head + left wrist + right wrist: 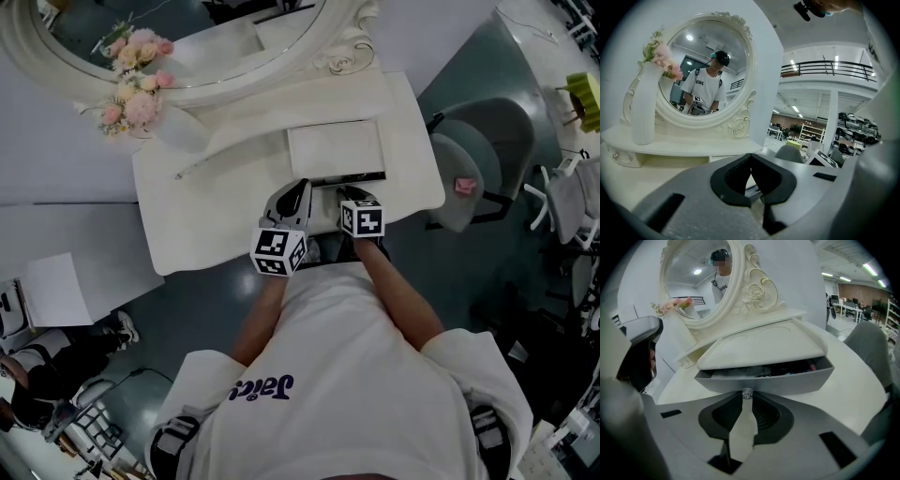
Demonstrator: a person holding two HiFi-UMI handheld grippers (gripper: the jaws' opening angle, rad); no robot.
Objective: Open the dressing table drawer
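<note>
a person [356, 375] in a white t-shirt leans over a white dressing table [187, 216], a pair of tongs in each hand. the right tongs [747, 400] are closed on the small clear knob [747, 393] at the middle of the drawer [797, 379] front, their tips pinching it from both sides. the drawer sits in a low white box [335, 147] at the middle of the table, below the oval mirror [187, 47]. it stands partly pulled out toward the table's front edge, and a dark slot with small things in it shows under the box's top. the left tongs [751, 160], just beside the right ones at the front edge, have their tips pressed together with nothing between them and face the mirror. a white vase [178, 129] of pink flowers [139, 94] stands near the table's back left corner. a grey chair [483, 159] stands off the right edge.
</note>
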